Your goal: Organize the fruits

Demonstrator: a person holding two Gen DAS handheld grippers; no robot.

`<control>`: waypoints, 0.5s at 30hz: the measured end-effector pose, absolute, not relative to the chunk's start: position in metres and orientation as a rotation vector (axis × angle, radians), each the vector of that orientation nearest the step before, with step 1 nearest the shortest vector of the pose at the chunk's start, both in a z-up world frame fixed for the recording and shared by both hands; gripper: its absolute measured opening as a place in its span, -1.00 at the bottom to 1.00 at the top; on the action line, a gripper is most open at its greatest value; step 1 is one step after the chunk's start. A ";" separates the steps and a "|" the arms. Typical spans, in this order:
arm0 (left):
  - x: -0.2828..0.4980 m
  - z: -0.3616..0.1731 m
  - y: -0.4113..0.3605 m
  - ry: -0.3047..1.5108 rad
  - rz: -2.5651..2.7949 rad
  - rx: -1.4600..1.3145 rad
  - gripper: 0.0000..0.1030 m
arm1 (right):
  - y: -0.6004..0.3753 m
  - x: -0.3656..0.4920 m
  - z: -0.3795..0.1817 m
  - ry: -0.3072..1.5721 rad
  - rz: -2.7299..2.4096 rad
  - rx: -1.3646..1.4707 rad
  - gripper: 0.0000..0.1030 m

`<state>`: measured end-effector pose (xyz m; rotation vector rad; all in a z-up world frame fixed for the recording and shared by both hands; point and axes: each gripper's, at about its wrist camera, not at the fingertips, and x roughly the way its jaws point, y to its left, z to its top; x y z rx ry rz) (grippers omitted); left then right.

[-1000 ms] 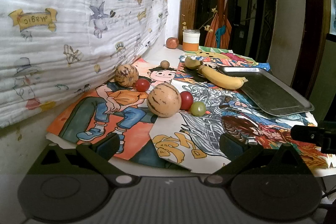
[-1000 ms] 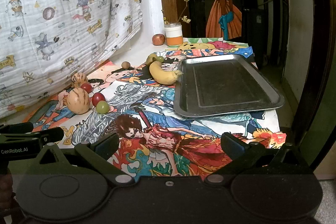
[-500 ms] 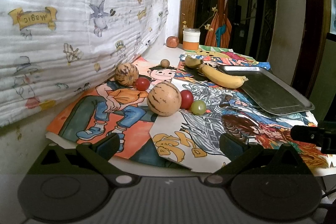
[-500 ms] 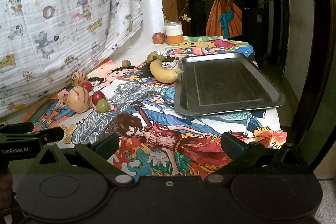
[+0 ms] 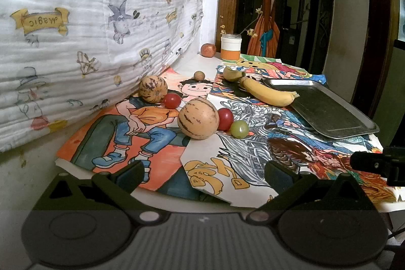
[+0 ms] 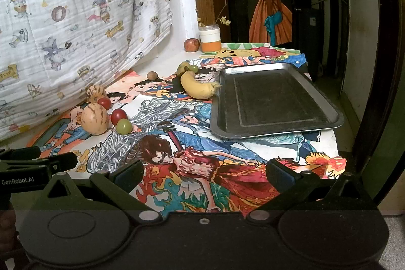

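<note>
Both claws hang wide and empty, the left gripper [image 5: 203,170] barely nearer than a second ago, the right gripper [image 6: 203,170] unmoved. The striped tan melon [image 5: 198,117] and yellow banana [image 5: 268,92] lie outside the bare metal tray [image 6: 274,129]; sorting hasn't begun.

A striped melon [image 5: 198,117] touches a red tomato [image 5: 225,119], with a green fruit, perhaps a grape [image 5: 239,129], just beside.

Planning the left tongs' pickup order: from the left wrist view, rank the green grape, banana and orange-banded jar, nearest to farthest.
1. Green grape, centre, beside the red tomato.
2. Banana, further back on the right, by the tray's corner.
3. Orange-banded jar, at the far back near the door frame.
</note>
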<state>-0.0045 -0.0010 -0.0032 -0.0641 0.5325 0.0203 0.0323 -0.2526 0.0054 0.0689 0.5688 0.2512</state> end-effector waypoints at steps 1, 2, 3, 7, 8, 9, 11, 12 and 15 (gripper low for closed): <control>-0.005 -0.003 -0.001 0.533 0.020 -0.064 1.00 | -0.253 0.033 0.006 0.570 0.251 0.069 0.99; -0.005 -0.003 -0.001 0.533 0.020 -0.064 1.00 | -0.253 0.033 0.006 0.570 0.251 0.069 0.99; -0.005 -0.003 -0.001 0.534 0.020 -0.064 1.00 | -0.253 0.033 0.006 0.570 0.251 0.069 0.99; -0.005 -0.003 -0.001 0.535 0.020 -0.064 1.00 | -0.253 0.033 0.006 0.571 0.251 0.069 0.99; -0.005 -0.003 -0.001 0.535 0.021 -0.064 1.00 | -0.253 0.034 0.006 0.572 0.251 0.069 0.99; -0.005 -0.004 -0.001 0.536 0.021 -0.065 1.00 | -0.253 0.034 0.006 0.573 0.253 0.068 0.99; -0.006 -0.006 -0.001 0.539 0.020 -0.066 1.00 | -0.254 0.035 0.006 0.577 0.260 0.064 0.99; -0.003 -0.009 0.001 0.544 0.021 -0.065 1.00 | -0.255 0.033 0.005 0.580 0.277 0.049 0.99; 0.003 -0.004 0.005 0.554 0.038 -0.061 1.00 | -0.252 0.039 0.014 0.572 0.320 -0.031 0.99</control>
